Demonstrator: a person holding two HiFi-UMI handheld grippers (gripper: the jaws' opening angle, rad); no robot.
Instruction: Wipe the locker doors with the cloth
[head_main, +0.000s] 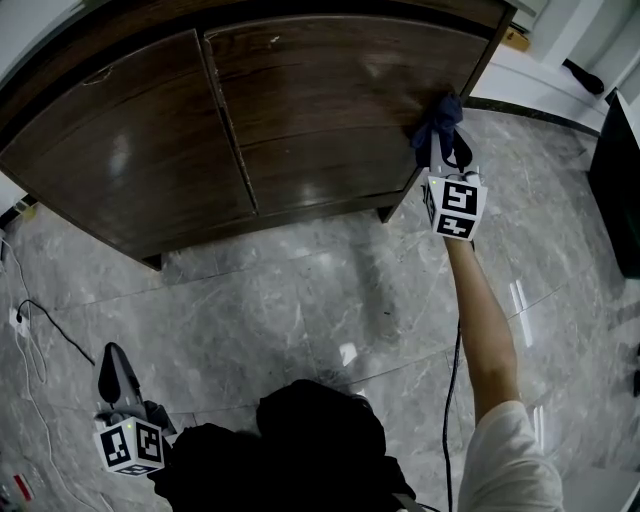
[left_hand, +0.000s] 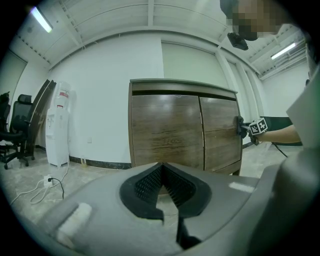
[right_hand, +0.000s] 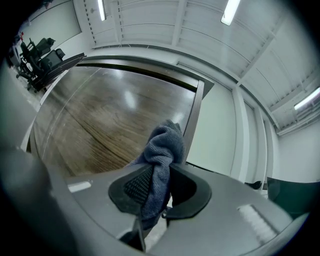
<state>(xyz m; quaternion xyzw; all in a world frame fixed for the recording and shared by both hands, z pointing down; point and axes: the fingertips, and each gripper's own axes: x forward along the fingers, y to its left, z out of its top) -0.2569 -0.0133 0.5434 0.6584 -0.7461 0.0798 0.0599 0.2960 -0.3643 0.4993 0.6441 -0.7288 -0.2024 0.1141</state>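
The dark blue cloth (head_main: 441, 118) (right_hand: 163, 147) (left_hand: 239, 125) is bunched up and pressed against the right-hand locker door (head_main: 340, 110) (right_hand: 105, 120) (left_hand: 220, 132), at that door's outer edge and about halfway up it. The right gripper (head_main: 443, 150) (right_hand: 159, 182) (left_hand: 245, 130) has its two fingers clamped on the cloth: in the right gripper view the ribbed pads (right_hand: 137, 185) squeeze the fabric from both sides, with a wad standing out beyond the tips against the wood and a tail hanging down behind them. This gripper points roughly level at the door, its marker cube (head_main: 452, 206) towards the person, whose bare forearm (head_main: 487, 320) stretches out from a white sleeve (head_main: 510, 460).

The left-hand locker door (head_main: 130, 150) (left_hand: 165, 132) lies beside it, a narrow vertical seam between the two, and nothing touches it. Both doors are dark brown wood grain with a sheen.

The left gripper (head_main: 118, 385) (left_hand: 162, 182) hangs low at the person's side, well apart from the locker, aimed towards it; its fingers are together at the tips and nothing is between them.

The locker stands on short feet on a grey marble floor (head_main: 320, 300). A black cable (head_main: 55, 330) runs over the floor at the left, and in the left gripper view a white water dispenser (left_hand: 57, 125) stands against the wall left of the locker, with a black office chair (left_hand: 12, 127) further left
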